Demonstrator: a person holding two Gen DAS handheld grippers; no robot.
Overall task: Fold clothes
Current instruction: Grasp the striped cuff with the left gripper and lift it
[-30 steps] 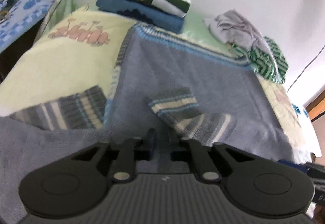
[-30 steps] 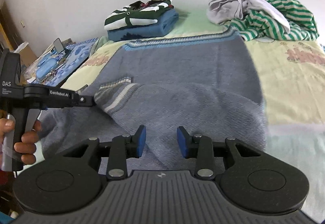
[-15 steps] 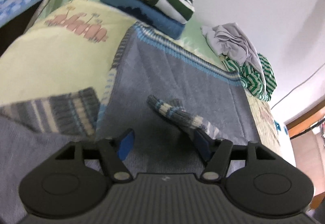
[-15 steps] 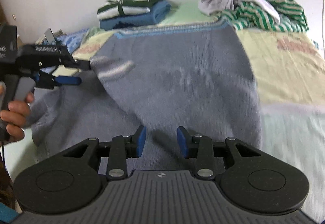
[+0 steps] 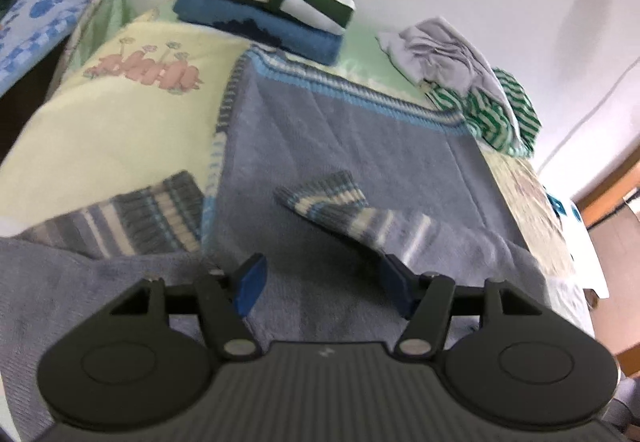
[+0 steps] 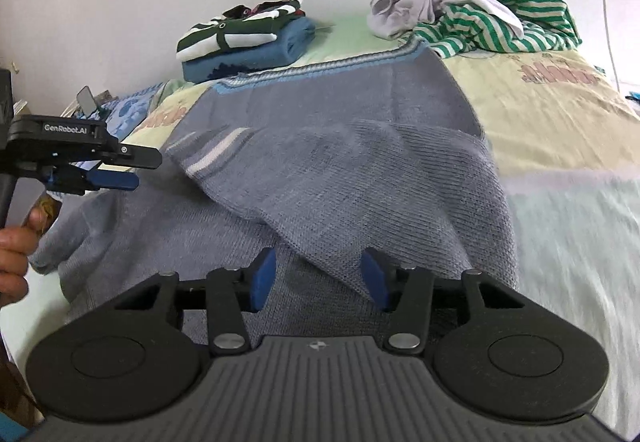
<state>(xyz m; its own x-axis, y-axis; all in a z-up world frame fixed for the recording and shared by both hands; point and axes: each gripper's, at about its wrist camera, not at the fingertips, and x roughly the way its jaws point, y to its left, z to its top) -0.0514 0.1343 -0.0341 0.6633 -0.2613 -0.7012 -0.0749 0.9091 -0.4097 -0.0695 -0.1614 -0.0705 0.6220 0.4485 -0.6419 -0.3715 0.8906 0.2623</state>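
grey knit sweater (image 6: 360, 145) lies spread on the bed (image 6: 560, 121), hem toward the wall, body covering most of the middle. change over the last second: the left tool (image 5: 320, 278) was pinched on the striped cuff (image 5: 328, 197) of the right-hand sleeve and carrying it inward; its jaws now stand wide apart, nothing between them, and the cuff rests on the sweater's body just ahead of the blue pads. right tool (image 6: 318, 276) has gone from a narrow gap to a wider one, also holding nothing, with the folded sleeve's edge lying between and ahead of its fingers. in the right wrist view the left tool (image 6: 132, 169) sits beside the sleeve end, apart from it. reading: one sleeve fold looks delivered and let go. the other sleeve's cuff (image 5: 132, 217) is out flat on the left side, off the body, so that fold seems not yet done. folded stack (image 6: 244, 41) and a loose pile of clothes (image 6: 472, 13) sit by the wall, well apart from the work. risk, as a guess: the knit is slack and the laid sleeve is crooked, may need squaring before the body fold.
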